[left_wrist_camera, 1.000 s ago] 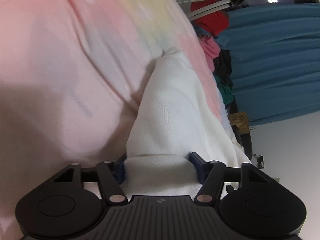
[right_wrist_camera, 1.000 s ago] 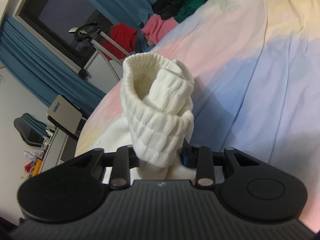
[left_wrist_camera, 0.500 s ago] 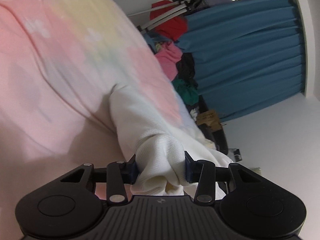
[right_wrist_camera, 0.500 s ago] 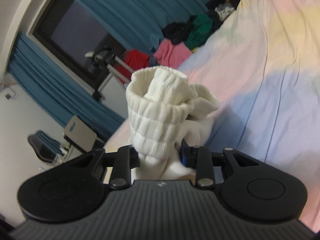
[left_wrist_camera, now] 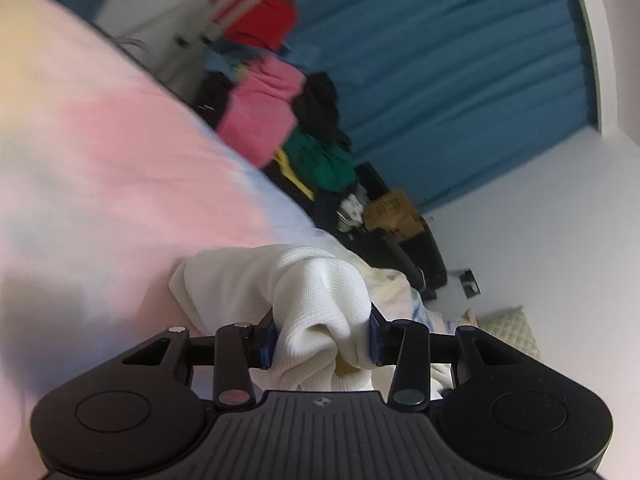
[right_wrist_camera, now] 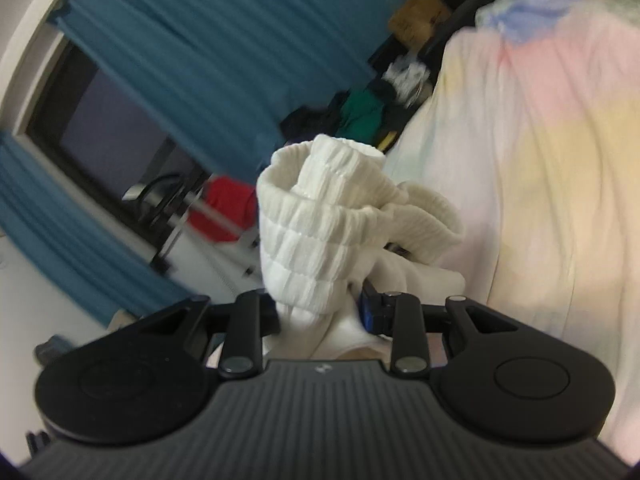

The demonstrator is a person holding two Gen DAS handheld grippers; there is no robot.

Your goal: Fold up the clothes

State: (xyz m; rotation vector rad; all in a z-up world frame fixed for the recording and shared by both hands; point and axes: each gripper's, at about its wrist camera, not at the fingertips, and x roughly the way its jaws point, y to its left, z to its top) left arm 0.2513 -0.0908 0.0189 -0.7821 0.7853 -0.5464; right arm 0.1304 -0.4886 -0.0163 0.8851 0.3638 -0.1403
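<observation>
We have the white garment (left_wrist_camera: 320, 304) pinched in both tools and held up off the bed (left_wrist_camera: 120, 184). The left hand-held gripper (left_wrist_camera: 322, 340) is clamped down on a bunched wad of the smooth knit, blue pads pressing in from either side. The right hand-held gripper (right_wrist_camera: 320, 312) is likewise closed on cloth, with the ribbed cuff or hem (right_wrist_camera: 332, 216) standing up in a roll above its fingers. Both views are motion-blurred, so finer detail of the grip is uncertain.

We judge this to be the lift-and-spread step: the piece is gathered, not yet laid flat, and no fold is visible. The next move likely calls for drawing the two grips apart to pull the cloth taut, then lowering it onto the pastel bedcover so an edge lies straight. Risk: the bunched holds may hide twisted layers, so the spread may come out skewed.

Containers: none clearly in use. A brown cardboard box (left_wrist_camera: 394, 214) sits on the floor beyond the bed; we cannot tell its contents. A loose heap of clothes (left_wrist_camera: 280, 116), pink, red, green and black, lies near the blue curtain (left_wrist_camera: 460, 80), not in any bin that we can see.
</observation>
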